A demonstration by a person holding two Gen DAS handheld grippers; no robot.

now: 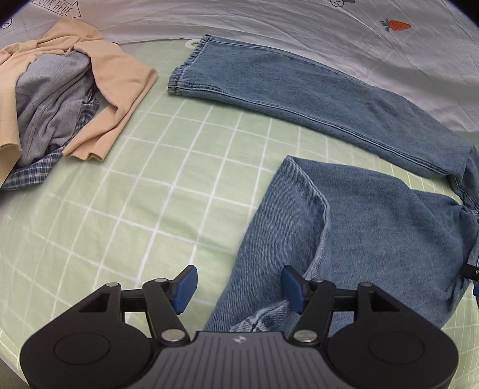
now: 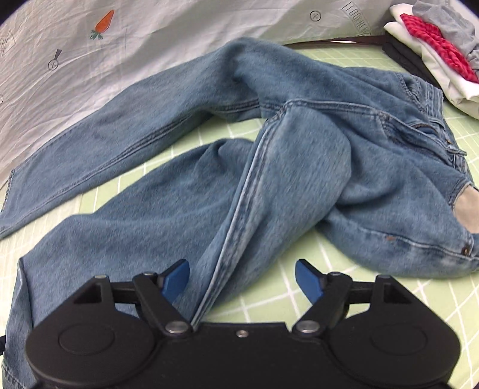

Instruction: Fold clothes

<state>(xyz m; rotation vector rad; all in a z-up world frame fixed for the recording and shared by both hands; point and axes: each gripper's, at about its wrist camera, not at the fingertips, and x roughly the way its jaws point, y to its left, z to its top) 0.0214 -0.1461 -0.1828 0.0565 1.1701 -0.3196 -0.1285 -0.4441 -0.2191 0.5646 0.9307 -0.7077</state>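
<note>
Nearest to you, your left gripper [image 1: 239,291] stands with its blue pads spread and pinching nothing; the lower end of one leg of the faded blue denim jeans [image 1: 344,227] lies beneath and between the pads without being pressed. Your right gripper [image 2: 242,282] is likewise spread and empty; a raised side seam of the same jeans [image 2: 269,185] runs up between its pads from the camera's edge.

The jeans lie sprawled on the pale green mat with its white grid [image 1: 125,209]; the legs are splayed apart, the near one doubled and bunched, the far one flat and reaching onto the crumpled white printed sheet [image 1: 299,27]. Treat the denim as heavy, stiff and non-slippery; expect it to hold creases and to drag rather than drape. Take hold at the thick edges: a hem, the side seam or the waistband [image 2: 425,92].

Further off lie a loose heap of beige, grey and checked garments [image 1: 63,98] and a stack of folded clothes [image 2: 431,51]; keep clear of both.
</note>
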